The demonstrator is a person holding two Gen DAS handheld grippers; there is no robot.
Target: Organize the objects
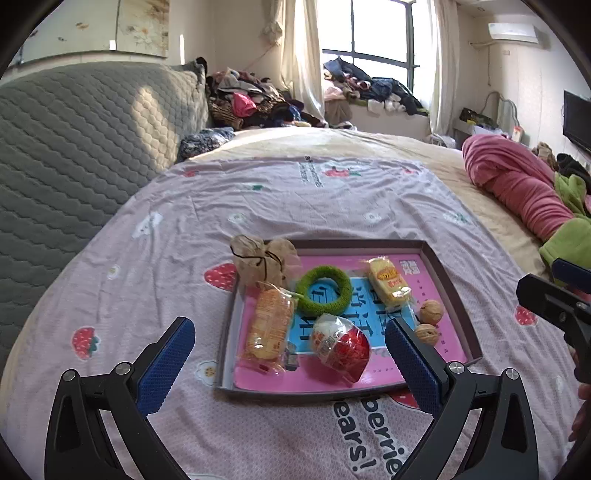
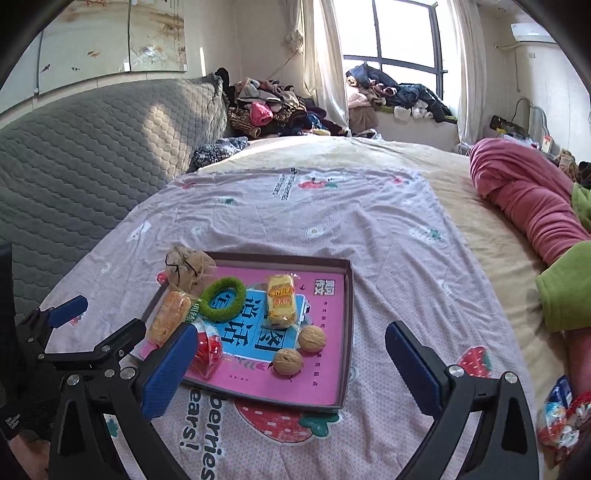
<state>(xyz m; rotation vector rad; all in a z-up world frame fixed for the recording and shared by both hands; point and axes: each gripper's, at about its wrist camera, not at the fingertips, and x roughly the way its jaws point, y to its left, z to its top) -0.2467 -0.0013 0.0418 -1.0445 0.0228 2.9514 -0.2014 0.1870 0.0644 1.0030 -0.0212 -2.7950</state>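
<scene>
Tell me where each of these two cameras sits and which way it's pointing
Left wrist: rides on the left tool, facing across the bed at the box lid; its blue fingers are spread, right tool at the right edge.
Right wrist: rides on the right tool, facing the same way from further right; left tool shows at lower left.
Shared: lid, green ring, walnuts, window.

Printed on bedsheet [image 2: 332, 236] near tray [image 2: 343, 332]: "berries" and "ears!". Large Chinese characters on tray base; not reliably legible.
</scene>
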